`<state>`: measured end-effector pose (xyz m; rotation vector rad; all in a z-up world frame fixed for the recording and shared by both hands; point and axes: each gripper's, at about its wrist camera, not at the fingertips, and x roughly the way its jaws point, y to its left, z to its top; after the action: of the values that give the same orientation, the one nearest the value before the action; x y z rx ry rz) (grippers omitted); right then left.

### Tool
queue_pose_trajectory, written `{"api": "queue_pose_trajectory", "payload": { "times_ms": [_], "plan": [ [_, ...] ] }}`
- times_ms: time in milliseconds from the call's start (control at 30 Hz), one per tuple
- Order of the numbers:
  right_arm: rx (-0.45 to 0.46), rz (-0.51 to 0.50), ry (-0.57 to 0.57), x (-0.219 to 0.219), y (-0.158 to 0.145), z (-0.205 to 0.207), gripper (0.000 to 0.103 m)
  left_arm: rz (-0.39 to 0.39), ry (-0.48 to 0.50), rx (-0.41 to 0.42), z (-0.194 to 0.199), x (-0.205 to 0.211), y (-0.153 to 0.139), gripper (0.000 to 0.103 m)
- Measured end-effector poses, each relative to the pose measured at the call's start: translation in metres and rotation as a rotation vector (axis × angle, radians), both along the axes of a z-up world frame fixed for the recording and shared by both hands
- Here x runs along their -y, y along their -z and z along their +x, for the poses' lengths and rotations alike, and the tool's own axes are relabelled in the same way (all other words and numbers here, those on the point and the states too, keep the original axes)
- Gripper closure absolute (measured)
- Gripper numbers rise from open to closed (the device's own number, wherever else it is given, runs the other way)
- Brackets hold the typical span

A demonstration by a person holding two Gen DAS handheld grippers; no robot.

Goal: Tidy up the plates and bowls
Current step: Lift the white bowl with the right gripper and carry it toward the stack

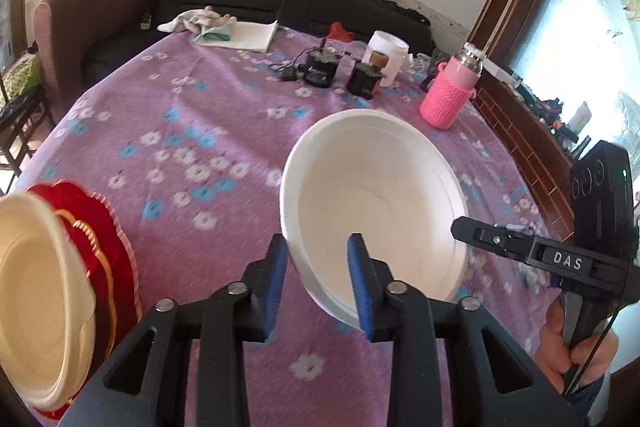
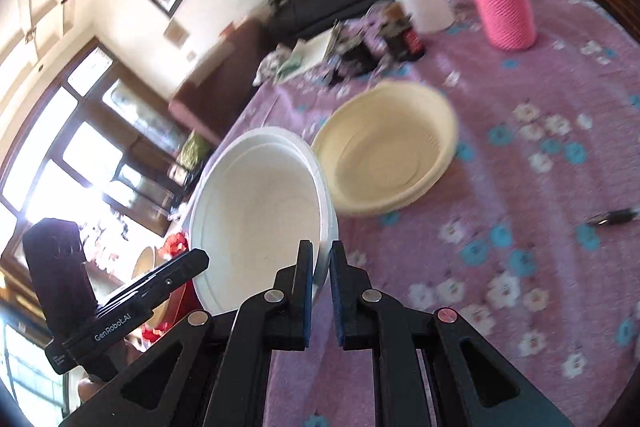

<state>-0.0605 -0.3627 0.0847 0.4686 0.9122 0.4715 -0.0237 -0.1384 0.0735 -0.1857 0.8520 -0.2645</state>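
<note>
1. The left gripper (image 1: 317, 239) is open. Its blue pads (image 1: 276, 283) straddle the near rim of a round white foam bowl (image 1: 376, 195), one pad outside the wall and one inside, with a gap showing at the inner pad.
2. The right gripper (image 2: 322, 246) is clamped tight on the opposite rim of the same white bowl, so the bowl hangs tilted above the worktop (image 1: 168, 131), which is covered by a purple cloth with white and blue flowers.
3. The white bowl is empty.
4. At the left edge of the worktop a cream plastic bowl (image 1: 36, 287) sits on a red scalloped plate with gold lines (image 1: 116, 267); both are blurred and the bowl looks empty.
5. In the right wrist view another cream plastic bowl (image 2: 384, 151) rests on the cloth just beyond the white bowl; its doubled rim suggests two nested, but blur prevents certainty.
6. Towards the far right corner stand a glass bottle in a pink knitted sleeve (image 1: 450, 93) and a white cylindrical tub (image 1: 386, 57), with two black devices (image 1: 320, 69) near them.
7. A folded white cloth (image 1: 240, 34) lies at the far edge.
</note>
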Motion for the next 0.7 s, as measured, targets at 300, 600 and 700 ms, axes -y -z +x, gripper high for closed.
{"api": "queue_pose_trajectory", "payload": {
  "times_ms": [300, 600, 700],
  "plan": [
    [-0.074, -0.084, -0.084, -0.04, 0.032, 0.006, 0.09, 0.02, -0.033, -0.038, -0.006, -0.022, 0.032, 0.07],
    [-0.009, -0.168, -0.083, -0.047, 0.026, 0.005, 0.09, 0.127, -0.059, 0.061, -0.005, -0.013, 0.03, 0.057],
    [0.012, -0.211, -0.079, -0.051, 0.025, 0.006, 0.088, 0.126, -0.061, 0.067, -0.003, -0.015, 0.033, 0.057]
  ]
}}
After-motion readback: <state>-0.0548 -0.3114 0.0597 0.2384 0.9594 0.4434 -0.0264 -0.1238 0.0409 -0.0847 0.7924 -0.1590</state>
